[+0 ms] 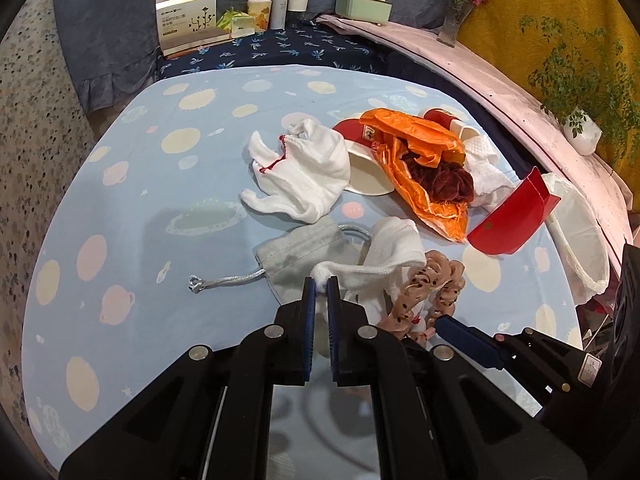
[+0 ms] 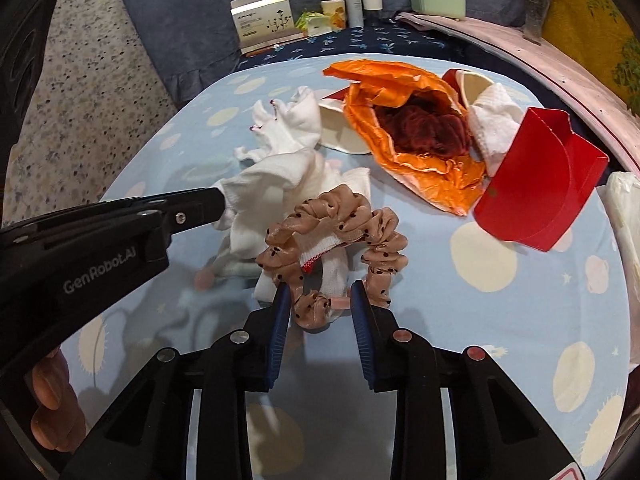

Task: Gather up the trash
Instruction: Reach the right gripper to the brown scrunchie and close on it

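My left gripper [image 1: 321,280] is shut on a white sock [image 1: 384,256] lying across a grey drawstring pouch [image 1: 304,252]; the sock also shows in the right wrist view [image 2: 272,188]. My right gripper [image 2: 320,292] is open, its fingers on either side of a beige dotted scrunchie [image 2: 340,236] that lies on the sock. Further back lie another white sock [image 1: 300,168], an orange plastic bag [image 2: 404,120] with a dark red cloth inside, crumpled white paper [image 2: 496,120], red-and-white paper cups [image 1: 360,160] and a red box [image 2: 536,184].
The table has a light blue planet-print cloth [image 1: 140,184]. A white bag [image 1: 580,236] hangs at the right edge. Boxes and bottles [image 1: 280,4] stand on the dark blue surface behind. Potted plants [image 1: 580,128] sit on the pink ledge at right.
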A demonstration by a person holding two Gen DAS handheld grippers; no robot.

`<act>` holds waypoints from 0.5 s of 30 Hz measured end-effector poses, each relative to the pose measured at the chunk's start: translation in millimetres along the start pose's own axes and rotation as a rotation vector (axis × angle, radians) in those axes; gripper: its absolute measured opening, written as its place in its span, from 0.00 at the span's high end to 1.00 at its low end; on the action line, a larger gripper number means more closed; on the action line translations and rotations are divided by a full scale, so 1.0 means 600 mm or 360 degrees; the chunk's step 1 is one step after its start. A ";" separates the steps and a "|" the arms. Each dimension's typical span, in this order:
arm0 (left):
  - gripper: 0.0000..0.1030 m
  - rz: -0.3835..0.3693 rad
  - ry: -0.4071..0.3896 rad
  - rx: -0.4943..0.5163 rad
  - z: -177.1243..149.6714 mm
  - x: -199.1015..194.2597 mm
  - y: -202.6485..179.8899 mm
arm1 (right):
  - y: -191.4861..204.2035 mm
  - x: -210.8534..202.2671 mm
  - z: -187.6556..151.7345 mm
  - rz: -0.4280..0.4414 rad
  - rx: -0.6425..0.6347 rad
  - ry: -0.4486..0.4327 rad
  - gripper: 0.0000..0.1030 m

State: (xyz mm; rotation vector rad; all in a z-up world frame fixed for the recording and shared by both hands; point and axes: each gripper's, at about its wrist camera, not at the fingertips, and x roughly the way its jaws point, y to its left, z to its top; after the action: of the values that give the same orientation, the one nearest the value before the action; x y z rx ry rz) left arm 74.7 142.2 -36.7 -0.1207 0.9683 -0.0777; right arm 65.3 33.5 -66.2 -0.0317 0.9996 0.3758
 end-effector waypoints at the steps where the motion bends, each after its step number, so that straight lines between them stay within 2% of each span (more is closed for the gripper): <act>1: 0.94 -0.0002 0.0003 -0.0004 -0.001 0.000 0.000 | 0.002 0.000 0.001 0.0002 -0.0008 -0.0001 0.71; 15: 0.92 -0.0027 0.0000 0.0017 -0.015 -0.003 -0.013 | -0.059 -0.026 0.016 -0.0111 0.0151 -0.0067 0.70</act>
State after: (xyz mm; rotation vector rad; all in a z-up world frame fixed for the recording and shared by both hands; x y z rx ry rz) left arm 66.1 134.2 -39.2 -0.1190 0.9668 -0.0988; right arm 77.2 -2.3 -52.9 0.0269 0.9713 0.2641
